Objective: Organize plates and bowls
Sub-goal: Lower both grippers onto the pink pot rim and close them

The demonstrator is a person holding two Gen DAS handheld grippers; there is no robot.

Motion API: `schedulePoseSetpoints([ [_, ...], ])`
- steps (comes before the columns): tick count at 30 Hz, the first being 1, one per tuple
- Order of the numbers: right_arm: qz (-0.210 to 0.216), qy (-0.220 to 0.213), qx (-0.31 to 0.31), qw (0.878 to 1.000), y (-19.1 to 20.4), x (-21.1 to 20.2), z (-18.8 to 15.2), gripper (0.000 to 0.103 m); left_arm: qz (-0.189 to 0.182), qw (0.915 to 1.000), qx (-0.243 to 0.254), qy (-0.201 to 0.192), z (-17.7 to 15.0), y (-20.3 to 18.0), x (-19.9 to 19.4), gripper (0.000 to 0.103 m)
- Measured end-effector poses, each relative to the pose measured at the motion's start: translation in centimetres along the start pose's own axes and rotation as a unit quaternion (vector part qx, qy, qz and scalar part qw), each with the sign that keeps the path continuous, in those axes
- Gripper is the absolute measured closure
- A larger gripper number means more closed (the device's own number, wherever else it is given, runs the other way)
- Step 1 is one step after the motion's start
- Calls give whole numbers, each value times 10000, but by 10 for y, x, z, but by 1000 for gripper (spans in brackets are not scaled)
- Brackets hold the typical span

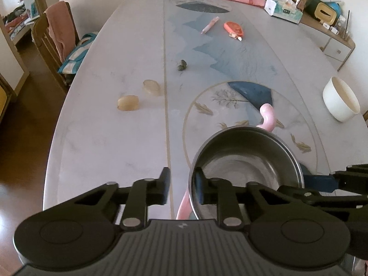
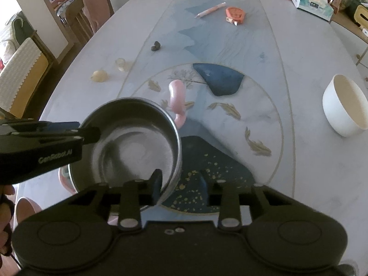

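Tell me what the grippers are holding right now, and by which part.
Both straddle the rim of the steel bowl: left gripper at one side, right gripper opposite. Neither looks clamped; fingers stand apart.

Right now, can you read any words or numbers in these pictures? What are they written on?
"GenRobot.AI": white letters on the side of the left gripper, seen from the right wrist camera.
Tissue box: has printing, too small and blurred to read.
Small logo on the left gripper's body: a mark, not readable words.
Nothing else readable.
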State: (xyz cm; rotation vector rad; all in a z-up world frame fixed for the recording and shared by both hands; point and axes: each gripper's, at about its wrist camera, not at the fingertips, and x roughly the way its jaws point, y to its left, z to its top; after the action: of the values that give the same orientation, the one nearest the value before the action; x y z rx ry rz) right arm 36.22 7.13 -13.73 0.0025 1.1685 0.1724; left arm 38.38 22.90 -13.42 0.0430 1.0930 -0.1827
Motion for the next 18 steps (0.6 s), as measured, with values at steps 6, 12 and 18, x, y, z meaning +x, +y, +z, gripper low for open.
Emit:
schedulePoseSetpoints([
  [6,-26,-28,-43,10000,9,-2,0,89,56,9998,189,18,-3,-7,0,95],
  [12,-91,-91,-6,9999,11,-5,0,91,327,9986,414,-71,-9,-19,-3,98],
  [18,-130,-158,117,9997,9,-11,-1,93,302,9990,328,-71,-12,-20,-10,99],
])
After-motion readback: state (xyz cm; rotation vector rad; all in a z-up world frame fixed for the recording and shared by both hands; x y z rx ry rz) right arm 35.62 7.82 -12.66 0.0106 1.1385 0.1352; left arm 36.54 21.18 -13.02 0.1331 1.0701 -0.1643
